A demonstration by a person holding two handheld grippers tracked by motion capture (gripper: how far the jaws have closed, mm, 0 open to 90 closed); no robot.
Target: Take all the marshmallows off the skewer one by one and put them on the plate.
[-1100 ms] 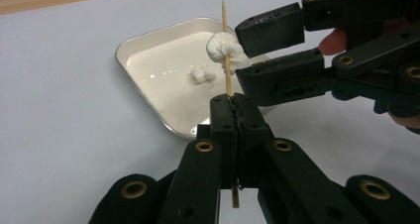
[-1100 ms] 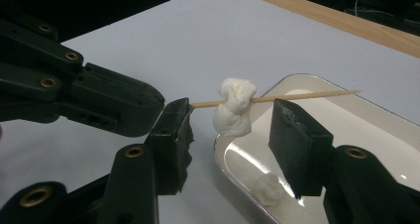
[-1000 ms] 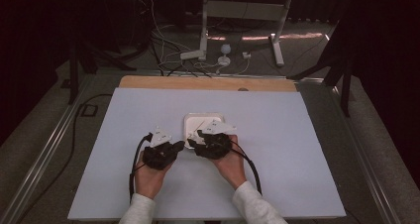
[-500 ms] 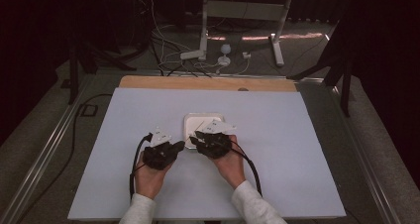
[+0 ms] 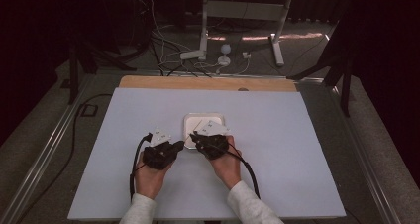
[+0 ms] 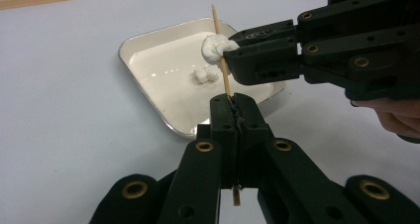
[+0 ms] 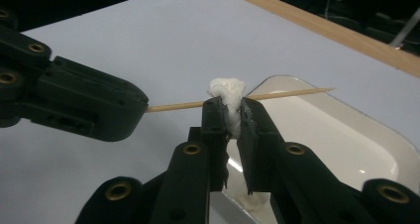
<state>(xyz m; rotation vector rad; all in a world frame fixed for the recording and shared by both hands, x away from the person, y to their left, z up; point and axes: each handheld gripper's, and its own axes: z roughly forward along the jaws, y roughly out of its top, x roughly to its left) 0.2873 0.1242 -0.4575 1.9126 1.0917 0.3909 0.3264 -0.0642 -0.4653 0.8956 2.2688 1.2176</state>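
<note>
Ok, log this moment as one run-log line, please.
left gripper: shut on skewer | right gripper: jaws just closing, shut on white lump on skewer | tray: second lump inside

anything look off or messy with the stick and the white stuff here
Nothing stands out. The thin wooden skewer is clamped in the left gripper, the right gripper squeezes a soft white lump threaded on it, and another small white lump lies inside the white square tray.

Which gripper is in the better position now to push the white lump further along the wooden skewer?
Right. The right gripper is shut on the white lump, its jaws having just closed, so it can probably slide it. The left gripper is clamped on the skewer and should only steady it above the tray.
</note>
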